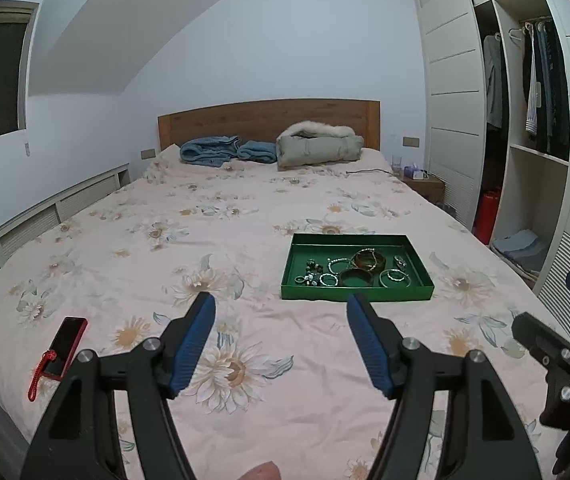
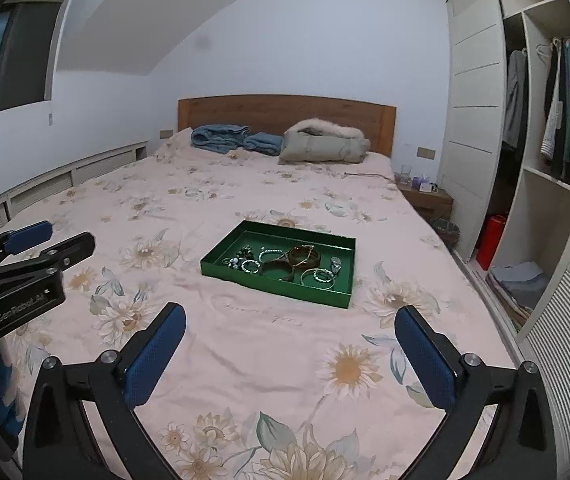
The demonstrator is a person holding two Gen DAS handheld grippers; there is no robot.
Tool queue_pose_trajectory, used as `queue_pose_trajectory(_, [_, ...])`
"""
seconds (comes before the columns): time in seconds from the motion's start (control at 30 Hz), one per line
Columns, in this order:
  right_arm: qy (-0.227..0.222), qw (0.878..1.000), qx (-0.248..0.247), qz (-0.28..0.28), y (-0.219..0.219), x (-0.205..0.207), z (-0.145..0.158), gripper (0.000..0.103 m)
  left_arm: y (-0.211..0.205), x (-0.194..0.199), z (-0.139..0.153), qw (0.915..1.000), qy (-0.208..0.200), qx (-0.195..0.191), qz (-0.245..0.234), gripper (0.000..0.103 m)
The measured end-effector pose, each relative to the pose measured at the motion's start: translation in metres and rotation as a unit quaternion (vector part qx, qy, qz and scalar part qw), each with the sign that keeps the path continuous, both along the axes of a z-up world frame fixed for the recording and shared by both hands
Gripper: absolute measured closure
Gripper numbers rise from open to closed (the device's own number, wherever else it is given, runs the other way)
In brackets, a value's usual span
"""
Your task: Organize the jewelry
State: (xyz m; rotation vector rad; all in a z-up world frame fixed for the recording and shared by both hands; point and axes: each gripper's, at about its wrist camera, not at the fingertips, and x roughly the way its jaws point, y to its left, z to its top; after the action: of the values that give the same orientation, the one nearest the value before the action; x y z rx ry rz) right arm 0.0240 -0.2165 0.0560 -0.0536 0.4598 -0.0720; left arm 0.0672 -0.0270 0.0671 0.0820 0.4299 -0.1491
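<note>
**Both grippers empty above the bedspread, green tray ahead**

The left gripper holds its blue-padded fingers moderately apart with nothing between them. The shallow green rectangular tray lies on the pink floral bedspread beyond the fingertips, ahead of the right-hand finger and well apart from it. The right gripper has its blue-padded fingers spread very wide, also empty; seen from there, the tray sits ahead of the gap between the fingertips, clear of both.

Inside the tray the jewelry lies loose on the green floor. Two wide brown bangles sit near the middle, touching or overlapping. Thin silver bracelets lie toward the side nearer the wardrobe, beaded bracelets just beside the bangles, and a cluster of small rings and beads fills the opposite end. Which small pieces touch one another cannot be told.

A dark phone in a red case lies on the bedspread, outside the left gripper's left-hand finger.
</note>
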Motion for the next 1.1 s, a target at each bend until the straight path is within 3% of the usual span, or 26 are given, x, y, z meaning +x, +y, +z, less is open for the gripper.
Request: queue_pose_trajectory(1.1, [0.014,1.0,-0.005,-0.018,0.0,-0.012,-0.01,0.0,0.017,-0.022,-0.002,0.9999,0.013,0.005,0.003,0.036])
